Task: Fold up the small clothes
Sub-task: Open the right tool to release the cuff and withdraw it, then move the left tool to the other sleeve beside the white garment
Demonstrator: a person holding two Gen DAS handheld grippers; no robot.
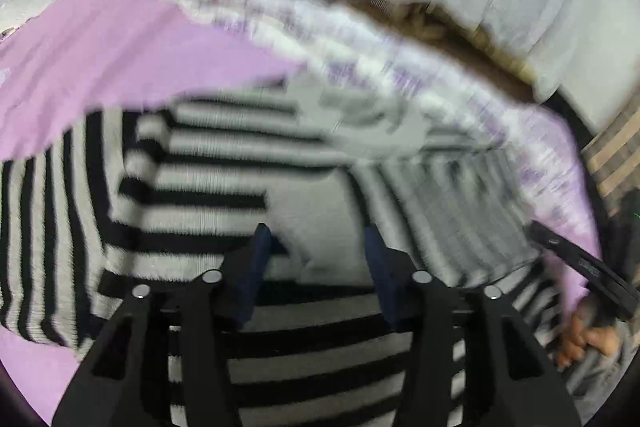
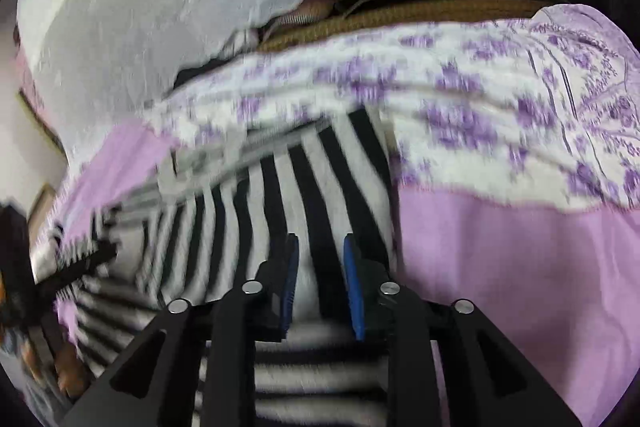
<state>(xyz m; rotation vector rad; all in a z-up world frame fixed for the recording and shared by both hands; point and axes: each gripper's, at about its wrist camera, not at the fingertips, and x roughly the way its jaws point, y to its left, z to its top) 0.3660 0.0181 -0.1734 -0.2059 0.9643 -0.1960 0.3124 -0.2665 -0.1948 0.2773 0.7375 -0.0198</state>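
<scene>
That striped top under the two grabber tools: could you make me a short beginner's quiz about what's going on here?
1. True or false: the striped garment has red and yellow stripes.
2. What does the garment lie on? A) a lilac sheet B) a bare wooden table C) a green towel
3. Fill in: the pads on the right gripper are ____ in colour.

Key
1. False: the stripes are black and pale grey.
2. A: the lilac sheet shows beside it; its far part carries a purple flower print.
3. Blue. The left gripper has darker blue pads, with a wide gap between them over the cloth.
</scene>
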